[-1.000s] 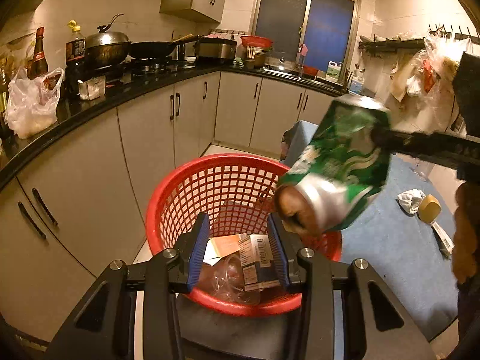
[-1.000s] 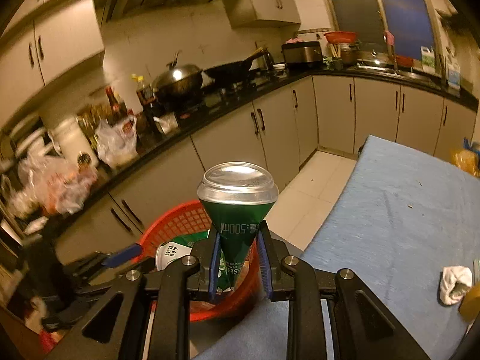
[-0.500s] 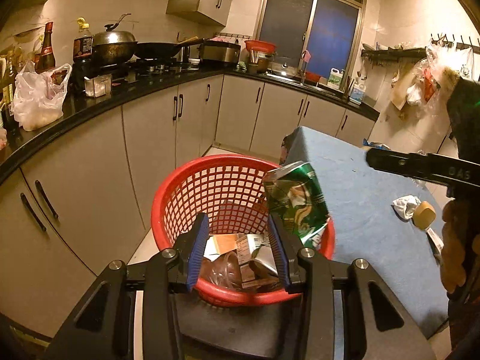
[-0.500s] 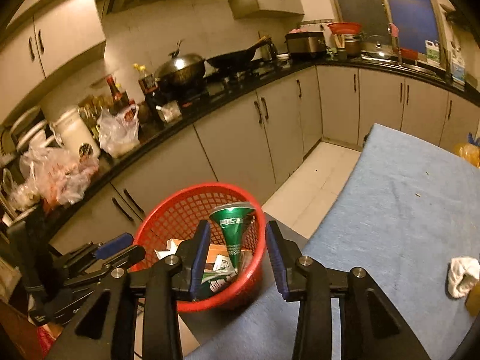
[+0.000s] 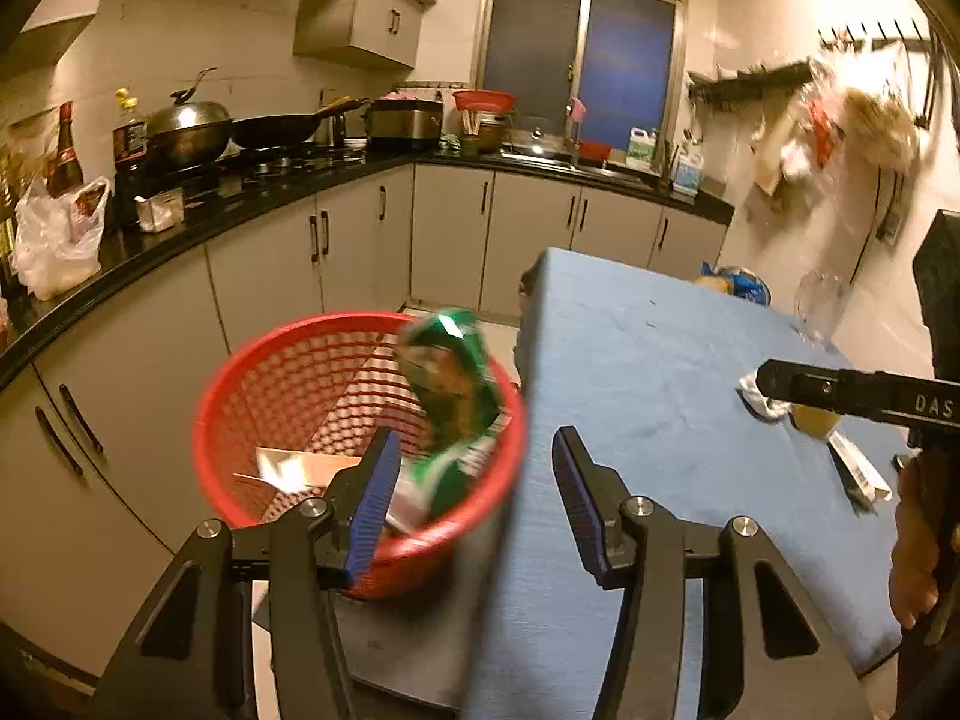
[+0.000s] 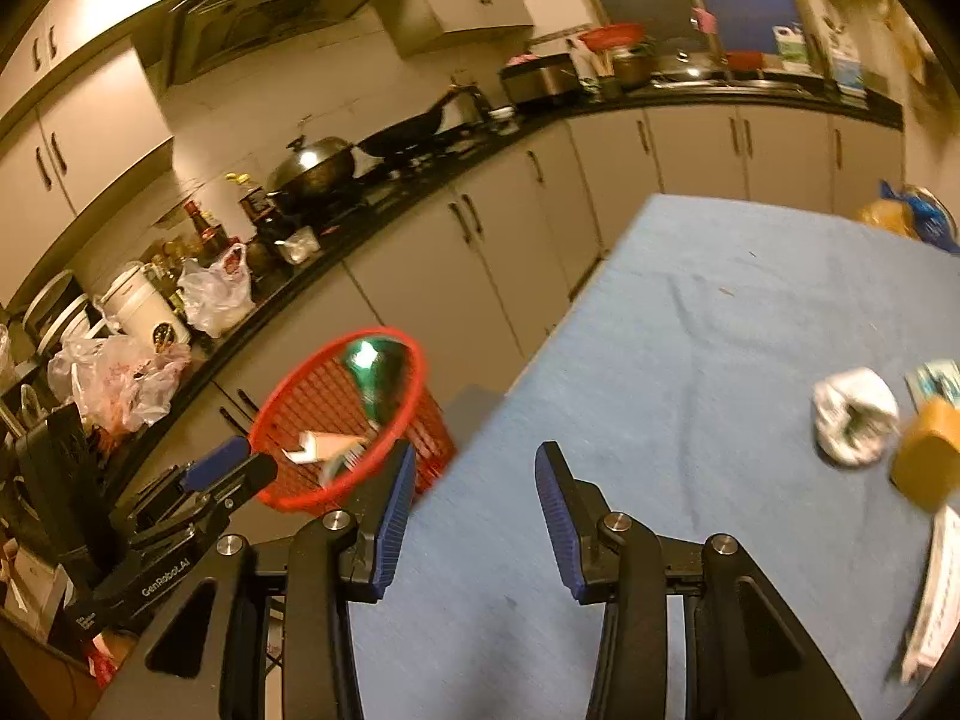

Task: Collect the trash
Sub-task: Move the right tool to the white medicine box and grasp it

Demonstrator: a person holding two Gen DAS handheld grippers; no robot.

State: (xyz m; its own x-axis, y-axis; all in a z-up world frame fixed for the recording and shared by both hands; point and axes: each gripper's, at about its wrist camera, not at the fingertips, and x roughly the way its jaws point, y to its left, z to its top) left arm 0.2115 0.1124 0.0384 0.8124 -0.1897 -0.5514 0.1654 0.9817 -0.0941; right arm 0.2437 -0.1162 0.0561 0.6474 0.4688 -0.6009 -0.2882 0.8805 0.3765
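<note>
A red mesh basket [image 5: 282,384] stands beside the blue-clothed table [image 5: 636,360]; it also shows in the right wrist view [image 6: 300,414]. A crushed green can [image 5: 456,384] lies in it, leaning on the rim, with cardboard scraps [image 5: 300,468]; the can also shows in the right wrist view [image 6: 378,372]. My left gripper [image 5: 474,498] is open and empty, over the basket's near rim and the table edge. My right gripper [image 6: 474,510] is open and empty over the table's near left edge. A crumpled white wad [image 6: 855,420], a tan block [image 6: 930,462] and a flat wrapper [image 6: 936,594] lie on the table at right.
Grey cabinets [image 5: 270,276] under a black counter [image 5: 180,228] with pots and bags run behind the basket. A clear glass [image 5: 819,306] and a blue-and-yellow bag [image 5: 735,285] sit at the table's far side. The right gripper's arm [image 5: 858,396] reaches in from the right.
The right gripper opened and let go of the green can, which fell into the red basket. The right gripper then swung right over the table. The left gripper opened wider and shifted right.
</note>
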